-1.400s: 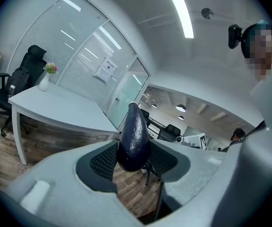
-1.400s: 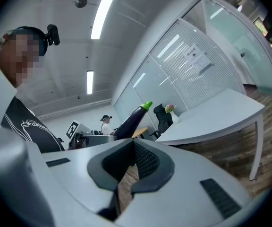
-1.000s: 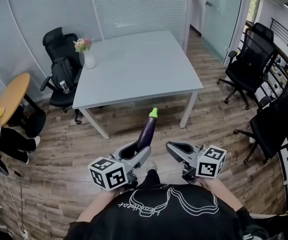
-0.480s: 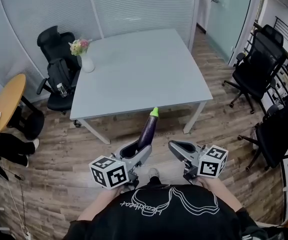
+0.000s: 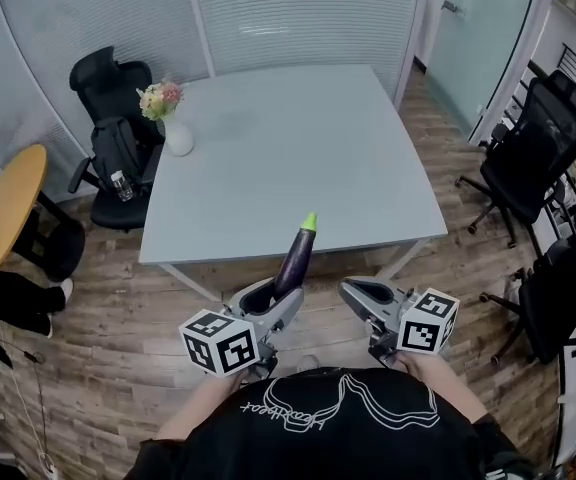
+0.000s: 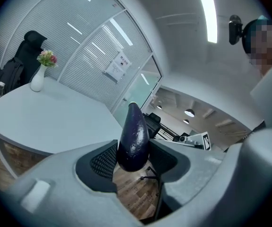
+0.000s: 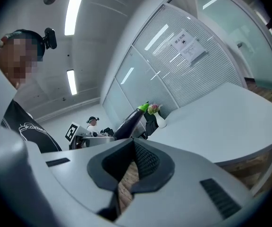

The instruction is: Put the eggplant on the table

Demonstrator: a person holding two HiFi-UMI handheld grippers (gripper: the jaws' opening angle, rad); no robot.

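A dark purple eggplant (image 5: 294, 258) with a green tip stands nearly upright, and my left gripper (image 5: 268, 300) is shut on its lower end. In the left gripper view the eggplant (image 6: 133, 136) is pinched between the two black pads of the left gripper (image 6: 133, 161). The pale grey table (image 5: 298, 148) lies just ahead, and the eggplant's tip reaches over its near edge in the head view. My right gripper (image 5: 363, 296) is level beside the left one, shut and empty. In the right gripper view the right gripper (image 7: 126, 174) shows only a thin slit between its pads, and the eggplant (image 7: 129, 121) is off to its left.
A white vase of flowers (image 5: 173, 118) stands on the table's far left corner. A black chair with a backpack (image 5: 118, 143) is left of the table, and more black office chairs (image 5: 523, 168) are on the right. A round wooden table (image 5: 8, 203) is at the far left.
The table has come closer in the head view as both grippers moved toward it. The eggplant stays gripped in the left gripper, and the right gripper stays shut.
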